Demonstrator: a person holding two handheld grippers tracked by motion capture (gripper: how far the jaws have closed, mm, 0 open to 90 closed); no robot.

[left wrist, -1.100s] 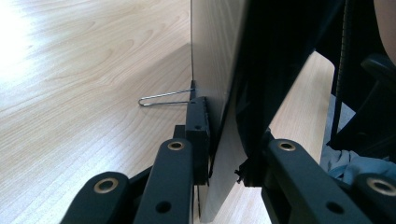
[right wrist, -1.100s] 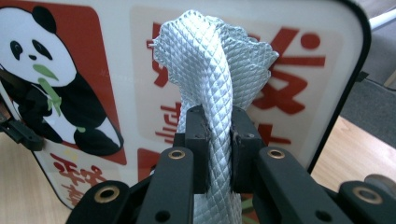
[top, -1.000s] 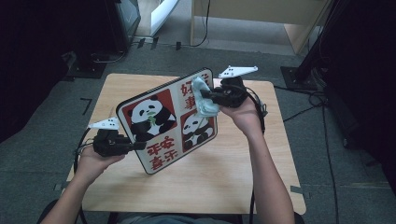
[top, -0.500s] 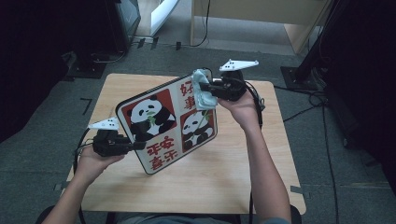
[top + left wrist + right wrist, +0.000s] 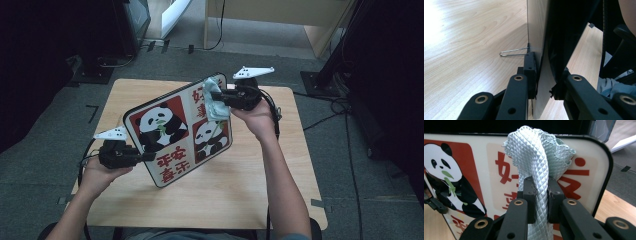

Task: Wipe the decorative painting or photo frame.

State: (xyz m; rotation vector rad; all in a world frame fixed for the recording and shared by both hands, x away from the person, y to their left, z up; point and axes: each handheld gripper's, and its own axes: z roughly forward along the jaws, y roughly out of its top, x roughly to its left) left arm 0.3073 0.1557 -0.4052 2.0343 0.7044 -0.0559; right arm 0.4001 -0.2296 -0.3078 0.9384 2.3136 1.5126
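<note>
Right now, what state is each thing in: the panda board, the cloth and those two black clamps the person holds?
Panda board: tilted up off the table, held by one edge, printed face up.
Cloth: bunched, pinched, pressed on the board's upper corner.
Left gripper: shut on the board's edge.
Right gripper: shut on the cloth.
Wire clip: lying flat on the table beside the board.

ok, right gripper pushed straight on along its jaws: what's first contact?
Most likely the panda board: the right gripper, shut on the cloth, points at its printed face, cloth bunched between. Whether cloth already touches is unclear.
</note>
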